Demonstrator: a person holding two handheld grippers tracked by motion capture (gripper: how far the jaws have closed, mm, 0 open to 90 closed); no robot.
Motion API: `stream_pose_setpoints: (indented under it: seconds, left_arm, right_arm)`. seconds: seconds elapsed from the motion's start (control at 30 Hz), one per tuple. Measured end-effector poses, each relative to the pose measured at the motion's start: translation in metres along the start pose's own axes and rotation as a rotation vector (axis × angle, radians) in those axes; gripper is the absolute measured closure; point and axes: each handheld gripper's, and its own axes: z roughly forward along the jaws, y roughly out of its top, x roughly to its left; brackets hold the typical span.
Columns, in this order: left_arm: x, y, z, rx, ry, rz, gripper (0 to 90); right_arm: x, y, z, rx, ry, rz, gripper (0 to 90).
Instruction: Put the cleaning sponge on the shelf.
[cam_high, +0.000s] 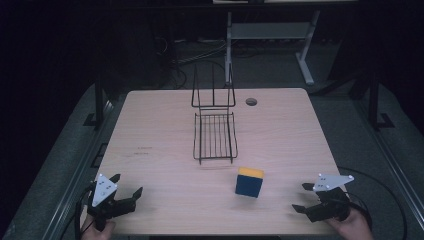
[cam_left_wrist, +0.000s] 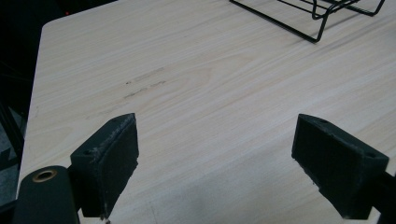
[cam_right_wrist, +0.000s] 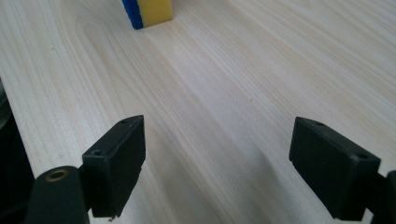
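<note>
- A pale wood counter (cam_high: 165, 170) sits lit in an otherwise dark room.
- A black wire rack (cam_high: 215, 135) stands near the middle of the counter, toward the far edge, its back part upright and its flat ribbed tray lying toward the person.
- A sponge block (cam_high: 249, 182), yellow on top and blue below, rests on the counter just in front of the rack's near right corner, apart from it.
- The left tongs (cam_high: 127, 183) hang at the near left corner of the counter, jaws spread wide with nothing between them; a hand (cam_high: 96, 231) grips them from below.
- The right tongs (cam_high: 302, 197) sit at the near right corner, jaws likewise wide apart and holding nothing, pointing inward toward the sponge block but well short of it.
- A small round hole (cam_high: 251, 101) shows in the counter near its far edge.
</note>
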Motion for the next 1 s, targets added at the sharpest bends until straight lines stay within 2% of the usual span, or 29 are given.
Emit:
stream_pose_setpoints:
  seconds: [0.43,0.67,1.0]
  left_arm:
    - [-0.001,0.0,-0.001,0.004,-0.005,0.0,14.1]
    - [0.002,0.0,-0.002,0.003,0.003,-0.003,14.1]
    - [0.001,0.0,-0.002,0.001,0.0,0.002,14.1]
  right_arm:
    - [0.013,0.014,0.003,-0.017,0.02,-0.054,18.4]
    - [0.021,0.024,0.011,0.013,0.038,-0.095,18.4]
    - [0.021,0.039,0.011,0.002,0.071,-0.099,18.1]
